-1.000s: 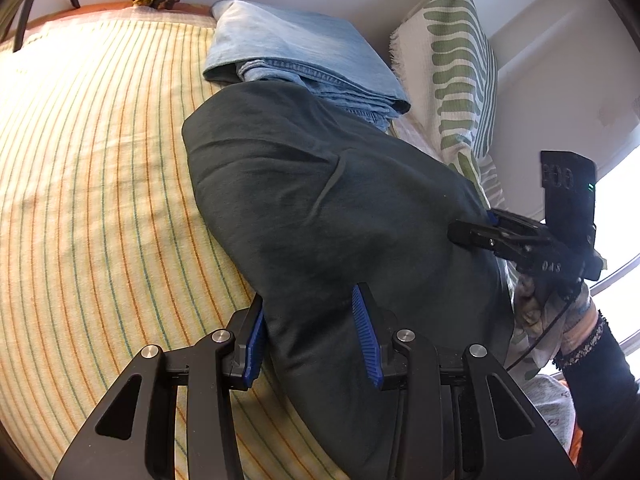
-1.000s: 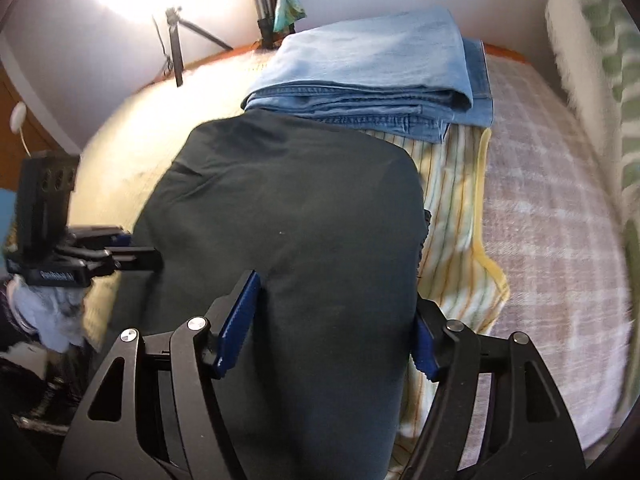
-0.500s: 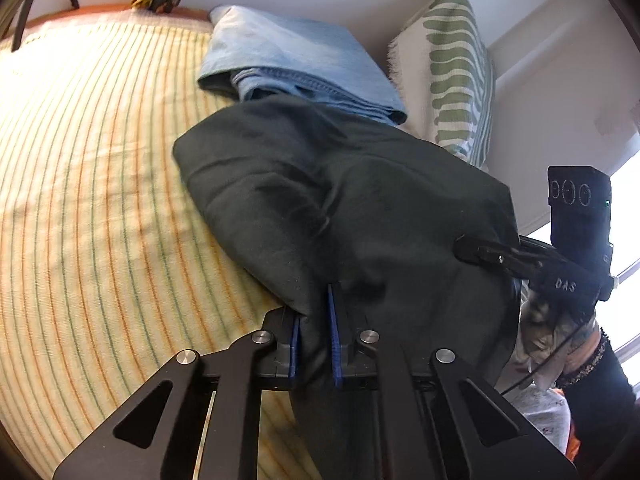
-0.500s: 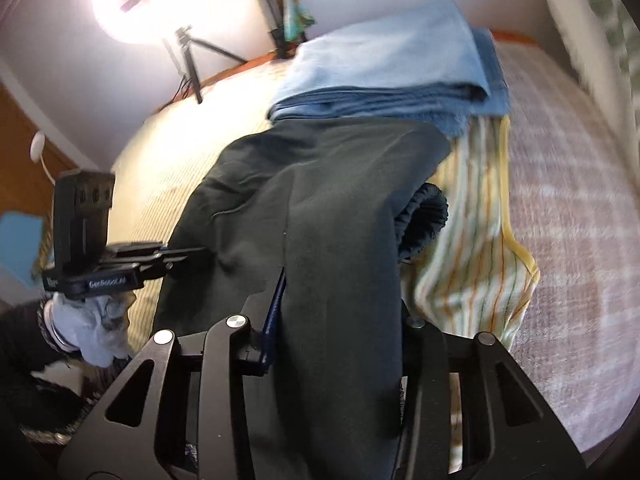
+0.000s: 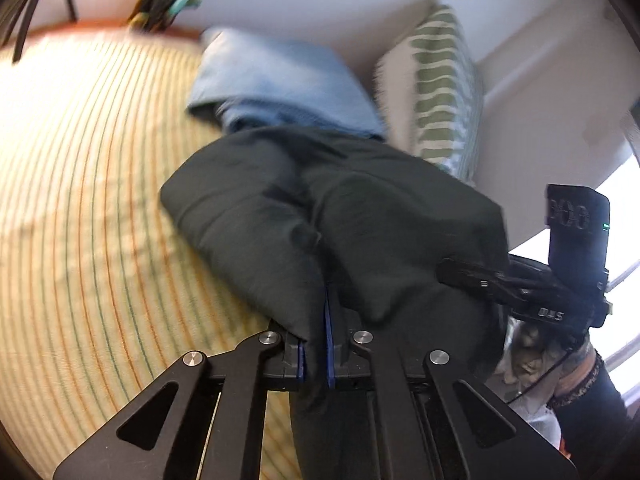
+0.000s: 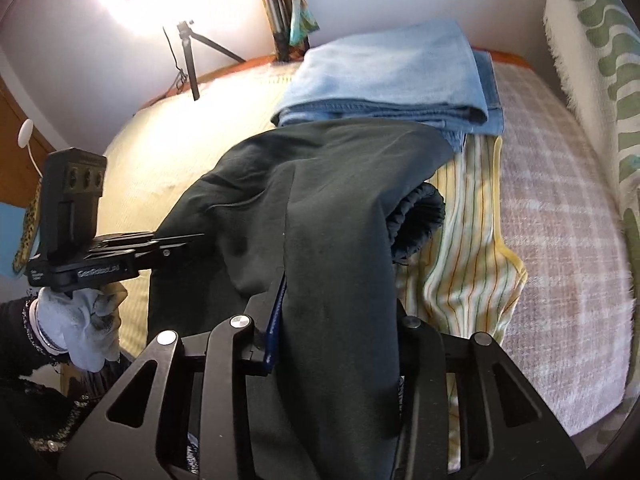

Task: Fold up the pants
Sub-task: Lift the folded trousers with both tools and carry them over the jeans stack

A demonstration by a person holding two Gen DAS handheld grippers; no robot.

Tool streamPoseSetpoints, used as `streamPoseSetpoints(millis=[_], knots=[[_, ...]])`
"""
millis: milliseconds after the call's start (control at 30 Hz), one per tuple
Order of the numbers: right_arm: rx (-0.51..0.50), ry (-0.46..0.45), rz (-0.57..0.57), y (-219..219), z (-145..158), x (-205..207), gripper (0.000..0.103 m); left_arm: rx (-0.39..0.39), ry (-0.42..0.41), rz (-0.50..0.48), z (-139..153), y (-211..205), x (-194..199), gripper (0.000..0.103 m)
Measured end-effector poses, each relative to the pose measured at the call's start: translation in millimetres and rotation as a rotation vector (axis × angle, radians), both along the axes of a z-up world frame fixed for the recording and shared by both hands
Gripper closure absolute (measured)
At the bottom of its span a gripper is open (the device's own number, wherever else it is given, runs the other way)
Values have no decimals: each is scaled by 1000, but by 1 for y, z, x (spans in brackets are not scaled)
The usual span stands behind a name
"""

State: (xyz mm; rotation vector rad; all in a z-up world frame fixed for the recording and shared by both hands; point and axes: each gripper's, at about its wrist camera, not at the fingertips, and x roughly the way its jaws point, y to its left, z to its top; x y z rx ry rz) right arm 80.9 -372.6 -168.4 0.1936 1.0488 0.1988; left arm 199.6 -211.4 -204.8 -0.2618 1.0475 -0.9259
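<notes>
The dark pants (image 5: 360,224) lie bunched on the striped sheet (image 5: 88,208) of the bed, their far edge against the folded jeans (image 6: 392,80). The left gripper (image 5: 314,344) has its jaws nearly together, pinching a thin fold of the pants at the near edge. The right gripper (image 6: 336,320) has just been closing; its jaws stand narrow, clamped on a thicker roll of the same cloth, which drapes over and between them. A patterned cushion (image 5: 444,92) stands behind.

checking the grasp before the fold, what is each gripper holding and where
Both hold the dark pants: the left gripper pinches a thin fold at the near edge, the right gripper clamps a thicker bunch nearby.
</notes>
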Motion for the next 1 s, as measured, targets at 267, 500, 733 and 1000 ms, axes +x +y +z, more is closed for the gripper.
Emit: streamPoseSetpoints(millis=[267,500,733,1000], knots=[[-2,-113,-16,3,55,-13,67,-48,-143,-41,63,10,1,97],[-46,-224,-42,-2,99,19,67,-50,-239,-43,109,-4,48,98],[-69,-300,-85,-25,119,83,67,-24,-336,-37,142,-33,108,97],[-61,-296,-132,-57,103,156,67,16,-339,-6,132,-64,177,97]])
